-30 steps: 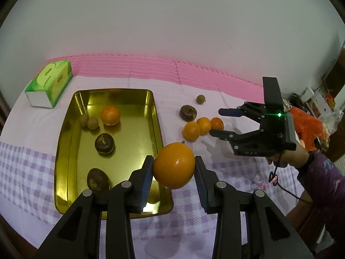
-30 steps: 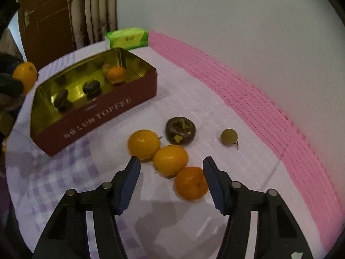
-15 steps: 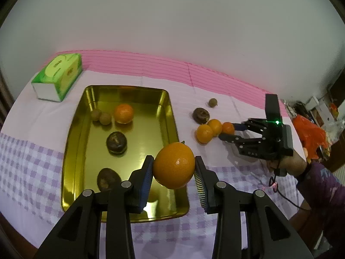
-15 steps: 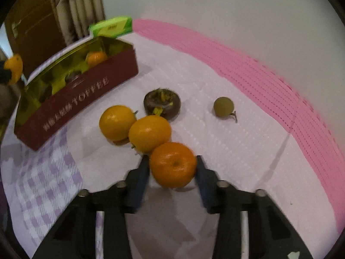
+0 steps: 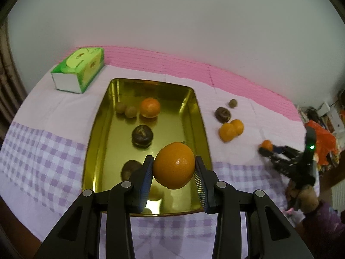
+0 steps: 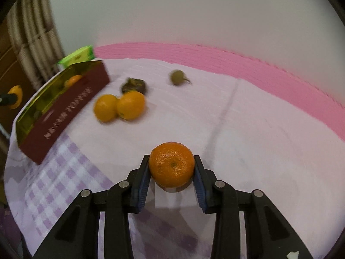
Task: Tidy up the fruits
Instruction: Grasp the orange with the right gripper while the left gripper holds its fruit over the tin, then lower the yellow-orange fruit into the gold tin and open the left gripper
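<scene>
My left gripper (image 5: 173,170) is shut on a large orange (image 5: 174,165) and holds it above the near right part of the gold tin tray (image 5: 96,129). The tray holds an orange (image 5: 149,108), two small brown fruits (image 5: 126,110) and two dark fruits (image 5: 142,136). My right gripper (image 6: 171,171) is shut on a small orange (image 6: 171,164), just above the cloth, away from the loose fruit. It also shows in the left wrist view (image 5: 267,147). Two oranges (image 6: 119,106), a dark fruit (image 6: 133,85) and a small green fruit (image 6: 177,77) lie on the cloth right of the tray.
A green tissue box (image 5: 78,72) stands at the far left beyond the tray. A white wall runs behind the pink cloth edge (image 5: 237,77). Clutter with an orange bag (image 5: 323,142) lies off the table's right end. The tin's red side (image 6: 64,116) faces my right gripper.
My right gripper closed on the small orange and drew it back from the other two oranges. My left gripper moved left over the tray with the large orange.
</scene>
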A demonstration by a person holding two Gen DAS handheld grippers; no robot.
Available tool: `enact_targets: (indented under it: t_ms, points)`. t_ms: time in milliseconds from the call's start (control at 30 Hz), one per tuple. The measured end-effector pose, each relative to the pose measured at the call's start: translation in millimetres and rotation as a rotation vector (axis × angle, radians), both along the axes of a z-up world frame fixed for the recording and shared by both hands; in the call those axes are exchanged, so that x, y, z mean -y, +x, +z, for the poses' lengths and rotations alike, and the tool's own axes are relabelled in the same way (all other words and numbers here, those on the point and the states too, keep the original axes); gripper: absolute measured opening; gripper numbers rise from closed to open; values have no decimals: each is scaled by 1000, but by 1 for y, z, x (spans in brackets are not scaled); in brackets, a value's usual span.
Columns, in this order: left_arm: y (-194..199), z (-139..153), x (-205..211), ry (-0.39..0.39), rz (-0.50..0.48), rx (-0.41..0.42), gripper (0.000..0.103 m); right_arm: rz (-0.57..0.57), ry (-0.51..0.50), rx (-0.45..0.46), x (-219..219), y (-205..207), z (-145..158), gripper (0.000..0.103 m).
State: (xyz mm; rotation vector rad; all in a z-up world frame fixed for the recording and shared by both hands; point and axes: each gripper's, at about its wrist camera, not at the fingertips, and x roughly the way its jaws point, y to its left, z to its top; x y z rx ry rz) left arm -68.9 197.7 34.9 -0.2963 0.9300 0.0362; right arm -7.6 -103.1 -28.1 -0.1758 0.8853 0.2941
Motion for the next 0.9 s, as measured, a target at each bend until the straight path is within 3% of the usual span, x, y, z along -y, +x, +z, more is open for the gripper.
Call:
enact_targets:
  t_ms: [267, 633, 900]
  points:
    - [13, -7, 1, 42, -22, -14, 38, -41, -3, 19, 8, -3, 2, 34]
    - [96, -21, 9, 42, -61, -22, 39, -46, 6, 19, 8, -3, 1, 34]
    - [141, -37, 4, 69, -8, -64, 39, -49, 17, 19, 9, -2, 1, 35]
